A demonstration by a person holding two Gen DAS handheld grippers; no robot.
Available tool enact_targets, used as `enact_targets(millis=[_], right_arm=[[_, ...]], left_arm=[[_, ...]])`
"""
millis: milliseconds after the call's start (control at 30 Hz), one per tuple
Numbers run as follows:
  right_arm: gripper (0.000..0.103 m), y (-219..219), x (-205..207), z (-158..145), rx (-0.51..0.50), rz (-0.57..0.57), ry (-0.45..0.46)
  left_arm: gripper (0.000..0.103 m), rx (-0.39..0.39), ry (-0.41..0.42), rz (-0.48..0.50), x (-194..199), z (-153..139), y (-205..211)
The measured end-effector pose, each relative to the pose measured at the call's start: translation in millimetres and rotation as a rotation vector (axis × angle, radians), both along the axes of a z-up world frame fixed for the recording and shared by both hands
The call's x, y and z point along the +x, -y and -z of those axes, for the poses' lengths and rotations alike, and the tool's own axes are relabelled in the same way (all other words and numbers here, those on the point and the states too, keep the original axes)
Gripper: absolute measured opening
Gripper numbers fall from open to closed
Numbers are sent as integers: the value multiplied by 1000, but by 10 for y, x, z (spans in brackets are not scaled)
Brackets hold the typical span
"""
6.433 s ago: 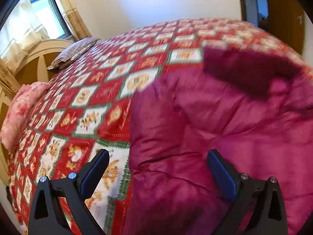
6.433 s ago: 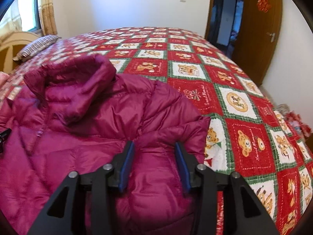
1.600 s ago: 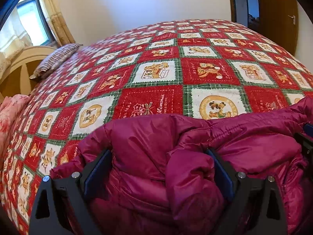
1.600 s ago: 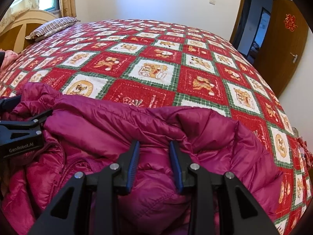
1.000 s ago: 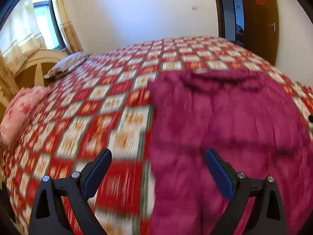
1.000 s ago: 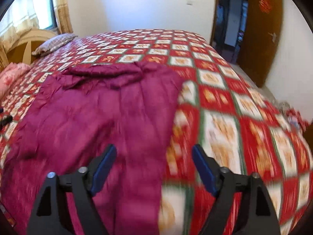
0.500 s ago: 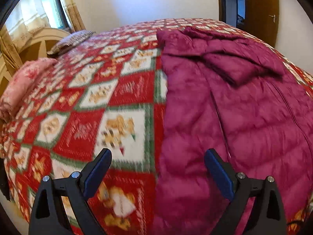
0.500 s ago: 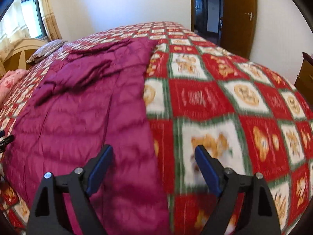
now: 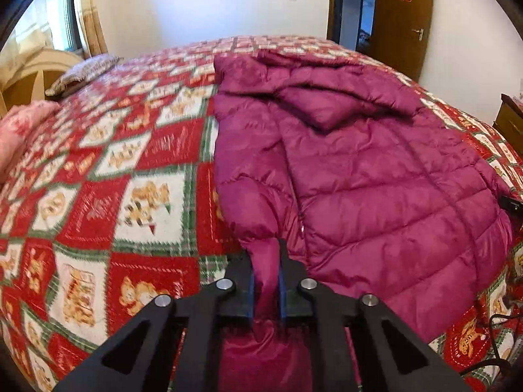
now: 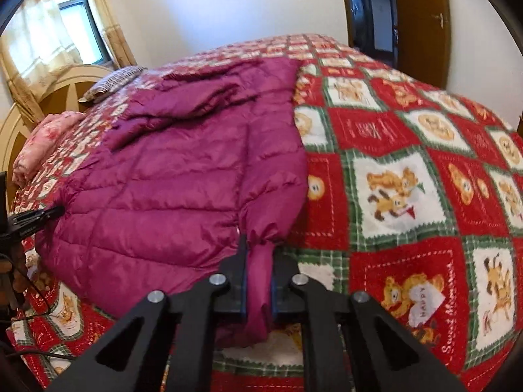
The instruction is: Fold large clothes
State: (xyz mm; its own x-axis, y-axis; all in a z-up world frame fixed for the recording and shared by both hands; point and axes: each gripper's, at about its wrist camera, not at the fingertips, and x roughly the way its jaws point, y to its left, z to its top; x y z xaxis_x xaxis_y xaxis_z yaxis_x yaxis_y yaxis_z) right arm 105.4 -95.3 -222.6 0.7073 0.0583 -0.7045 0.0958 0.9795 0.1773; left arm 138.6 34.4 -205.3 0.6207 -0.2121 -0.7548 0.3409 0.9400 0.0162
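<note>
Both grippers, standing wide half a second ago, are now clamping down: my left gripper (image 9: pixel 266 261) is pinching a bunched cuff of the magenta puffer jacket (image 9: pixel 376 176), and my right gripper (image 10: pixel 256 258) is squeezing the opposite cuff (image 10: pixel 260 271) between its blue-padded fingers (image 10: pixel 242 281). I am seeing the jacket lying flat on the bed (image 9: pixel 98 196), glossy, quilted in puffy horizontal channels, its hood crumpled at the far end. Underneath is a nubby red-and-white checked bedspread (image 10: pixel 408 179).
</note>
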Motion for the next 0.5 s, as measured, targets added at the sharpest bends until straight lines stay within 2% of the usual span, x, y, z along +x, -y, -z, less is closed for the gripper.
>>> enact_targets(millis=[200,500], right_arm=[[8,-26,-165,-308,25,-5,101],[7,-114,-699,-1294,37,-17,365]], left_arm=[[5,-51,130,19,-188,-521,-76],[5,-163,324,59,-739,-1582,-281]])
